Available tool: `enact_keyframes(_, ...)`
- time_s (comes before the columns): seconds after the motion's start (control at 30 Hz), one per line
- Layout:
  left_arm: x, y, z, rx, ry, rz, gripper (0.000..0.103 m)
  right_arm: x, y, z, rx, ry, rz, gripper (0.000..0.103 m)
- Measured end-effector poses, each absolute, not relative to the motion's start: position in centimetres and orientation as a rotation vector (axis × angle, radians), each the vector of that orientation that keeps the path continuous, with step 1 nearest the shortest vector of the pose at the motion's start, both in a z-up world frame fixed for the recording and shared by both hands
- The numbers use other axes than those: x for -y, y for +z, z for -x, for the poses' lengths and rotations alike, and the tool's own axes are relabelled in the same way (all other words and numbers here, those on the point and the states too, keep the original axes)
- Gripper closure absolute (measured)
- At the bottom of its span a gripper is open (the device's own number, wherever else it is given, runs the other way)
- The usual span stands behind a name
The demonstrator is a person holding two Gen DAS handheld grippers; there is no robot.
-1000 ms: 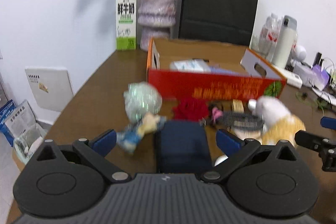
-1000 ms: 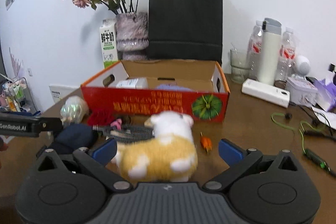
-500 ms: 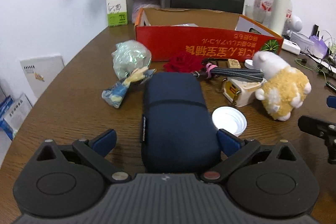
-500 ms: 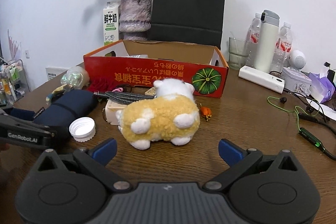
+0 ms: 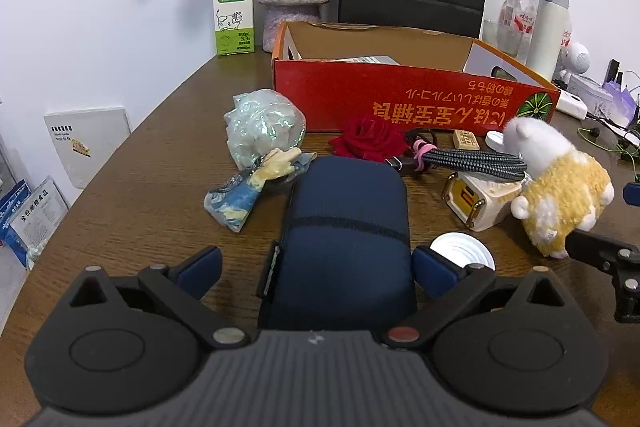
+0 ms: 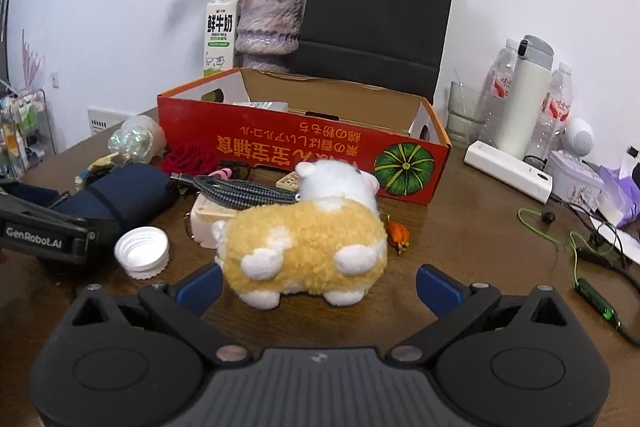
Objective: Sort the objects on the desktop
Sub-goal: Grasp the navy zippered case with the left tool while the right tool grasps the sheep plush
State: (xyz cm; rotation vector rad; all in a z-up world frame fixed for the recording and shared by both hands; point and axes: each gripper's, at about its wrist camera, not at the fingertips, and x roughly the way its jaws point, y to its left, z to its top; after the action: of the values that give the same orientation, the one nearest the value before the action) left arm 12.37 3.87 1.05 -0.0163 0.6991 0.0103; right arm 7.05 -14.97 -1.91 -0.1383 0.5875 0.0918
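Grippers lowered since a second ago: left gripper (image 5: pixel 316 265) wide open astride navy pouch (image 5: pixel 346 227) at lower centre, right gripper (image 6: pixel 319 281) wide open around plush sheep (image 6: pixel 308 235), neither grasped, red box (image 5: pixel 400 99) awaiting both.

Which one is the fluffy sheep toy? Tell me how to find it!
Find the big red cardboard box with the green pumpkin picture. Right in front of that pumpkin stands the sheep toy, between the open fingers of the right gripper. It is the only furry thing there: yellow woolly body, white head and feet.

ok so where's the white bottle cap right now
The white bottle cap lies on the table, right of the navy pouch, beside the left claw's right fingertip, near the plush sheep.
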Motion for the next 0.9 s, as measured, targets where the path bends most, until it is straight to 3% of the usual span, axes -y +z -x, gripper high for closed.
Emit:
enact_keyframes(0.73, -3.3, 0.3, -14.4, -0.727, 0.008, -0.006, 0.0, 14.2, -2.8, -10.1, -0.606, 0.132, 0.113, 0.002)
enact_keyframes(0.8, -3.4, 0.5, -14.3, -0.72, -0.001, -0.006, 0.006, 14.3, -2.7, -9.9, -0.602, 0.134, 0.11, 0.007)
enact_keyframes(0.87, -3.1, 0.7, -13.8, -0.704, -0.016, -0.012, 0.03, 14.3, -2.6, -9.6, -0.596, 0.134, 0.105, 0.008)
enact_keyframes(0.9, -3.0, 0.9, -13.6, -0.696, -0.018, -0.017, 0.033, 14.3, -2.6, -9.5, -0.596, 0.135, 0.101, 0.01)
